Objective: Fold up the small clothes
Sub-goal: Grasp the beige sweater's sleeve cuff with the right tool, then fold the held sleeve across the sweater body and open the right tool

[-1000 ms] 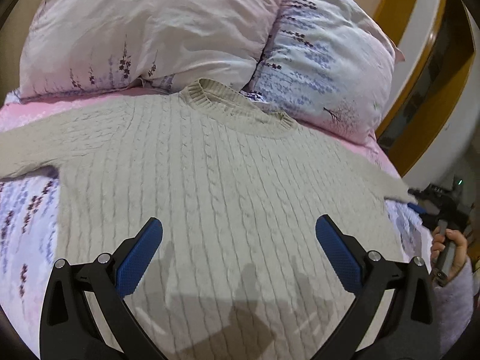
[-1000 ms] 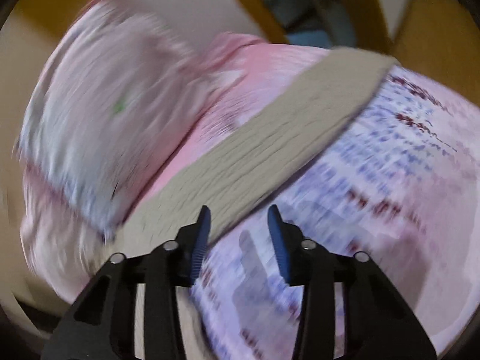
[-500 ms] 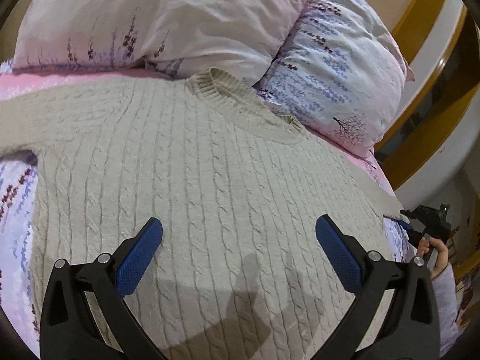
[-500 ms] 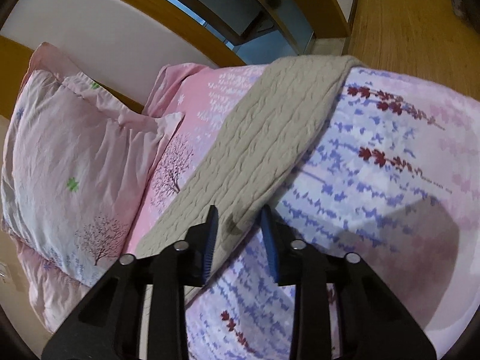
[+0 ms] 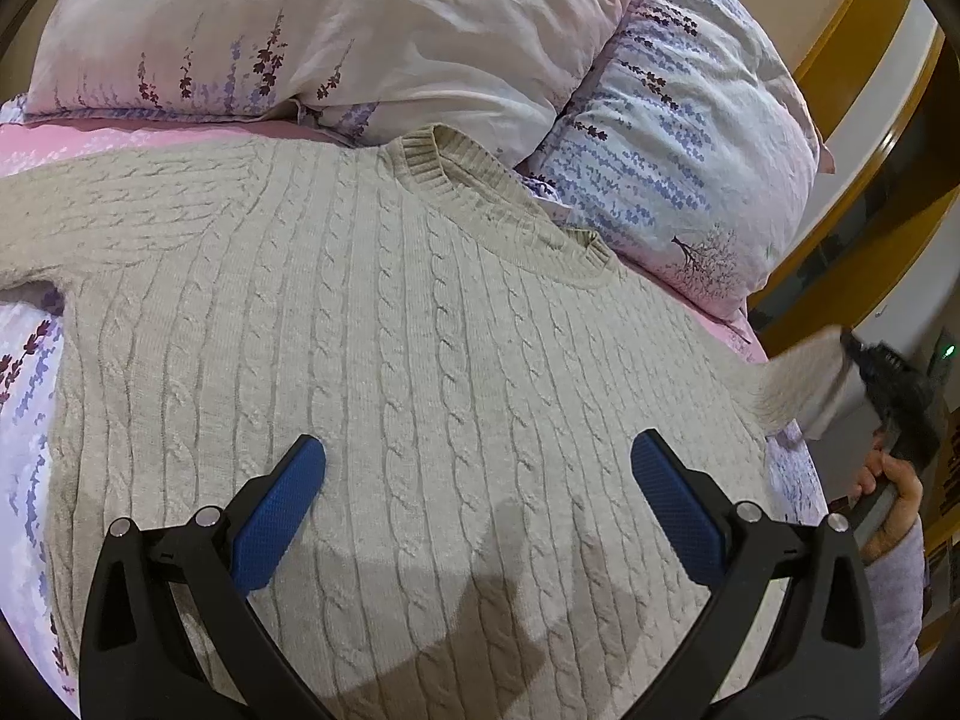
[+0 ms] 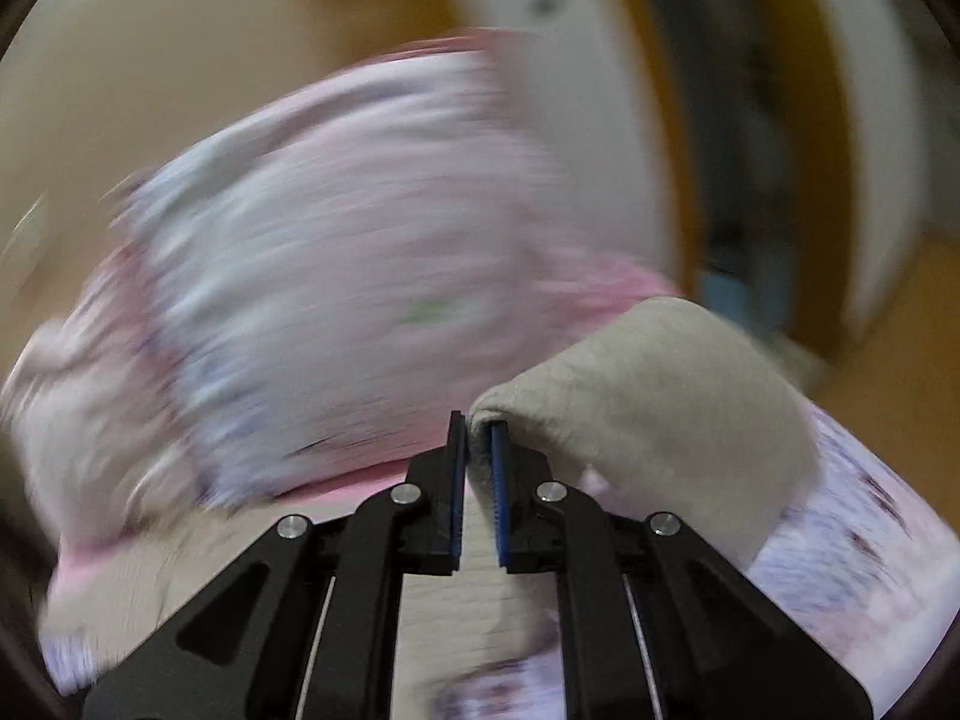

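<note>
Pinching the sweater sleeve, right claw lifts it off the bed

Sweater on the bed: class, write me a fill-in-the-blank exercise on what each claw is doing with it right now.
1. The right claw is shut on the sweater's ____.
2. The left claw hovers above the sweater with its jaws ____.
3. The sweater's knit is beige with a ____ pattern.
4. Beyond the sweater's collar lie two ____.

Missing words: sleeve; open; cable; pillows
</note>
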{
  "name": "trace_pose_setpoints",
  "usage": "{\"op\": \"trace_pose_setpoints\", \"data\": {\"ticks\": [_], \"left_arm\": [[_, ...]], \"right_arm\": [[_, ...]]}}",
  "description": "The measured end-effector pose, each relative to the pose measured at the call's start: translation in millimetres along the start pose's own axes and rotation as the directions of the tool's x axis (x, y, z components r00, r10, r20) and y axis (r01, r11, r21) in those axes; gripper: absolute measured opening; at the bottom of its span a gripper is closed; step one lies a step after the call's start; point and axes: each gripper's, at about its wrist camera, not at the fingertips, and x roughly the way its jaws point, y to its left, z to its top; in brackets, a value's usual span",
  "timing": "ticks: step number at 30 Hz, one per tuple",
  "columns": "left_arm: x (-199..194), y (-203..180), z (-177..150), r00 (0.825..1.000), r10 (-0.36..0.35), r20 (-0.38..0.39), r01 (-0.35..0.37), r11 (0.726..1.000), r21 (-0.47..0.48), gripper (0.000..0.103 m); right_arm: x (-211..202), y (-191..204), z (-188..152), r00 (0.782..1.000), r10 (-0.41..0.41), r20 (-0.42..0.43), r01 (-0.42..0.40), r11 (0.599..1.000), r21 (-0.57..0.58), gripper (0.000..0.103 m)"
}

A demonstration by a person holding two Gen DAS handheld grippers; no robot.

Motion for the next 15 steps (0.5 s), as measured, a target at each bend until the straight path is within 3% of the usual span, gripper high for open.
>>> {"op": "trace_pose_setpoints", "data": {"ticks": [1, 4, 6, 8, 11, 12, 13, 15], "left_arm": [[0.2, 0.2, 0.2, 1.0, -0.001, 0.0, 0.001, 1.0, -0.001, 0.102], [0.0, 0.8, 0.5, 1.0, -0.003, 0.003, 0.003, 1.0, -0.004, 0.102], [-0.5, 1.4, 0.3, 1.0, -0.005, 0.004, 0.005, 1.0, -0.007, 0.102], [-1.3, 2.5, 0.2, 1.0, -0.008, 0.006, 0.008, 1.0, -0.009, 0.102], [-1.7, 3.4, -0.1, 1.0, -0.009, 0.008, 0.009, 1.0, -0.011, 0.102], [-1.6, 3.6, 0.0, 1.0, -0.009, 0.008, 0.009, 1.0, -0.012, 0.102], [-1.6, 3.6, -0.1, 1.0, -0.008, 0.007, 0.008, 1.0, -0.011, 0.102], [-2.2, 3.3, 0.2, 1.0, -0.006, 0.005, 0.006, 1.0, -0.01, 0.102]], "right_arm": [[4.0, 27.8, -8.8, 0.997, 0.068, -0.035, -0.071, 0.995, -0.069, 0.008], [18.1, 78.9, -38.2, 0.971, 0.175, -0.16, -0.201, 0.965, -0.165, 0.008], [33.9, 107.9, -68.9, 0.937, 0.213, -0.278, -0.274, 0.941, -0.199, 0.008], [48.6, 123.3, -97.8, 0.901, 0.202, -0.384, -0.299, 0.931, -0.211, 0.009], [59.9, 123.5, -119.1, 0.867, 0.179, -0.466, -0.295, 0.936, -0.19, 0.021], [58.6, 117.5, -120.8, 0.857, 0.2, -0.476, -0.304, 0.94, -0.153, 0.033], [58.1, 112.2, -117.8, 0.851, 0.222, -0.476, -0.31, 0.944, -0.113, 0.047], [54.1, 96.3, -106.8, 0.858, 0.256, -0.446, -0.296, 0.955, -0.021, 0.056]]}}
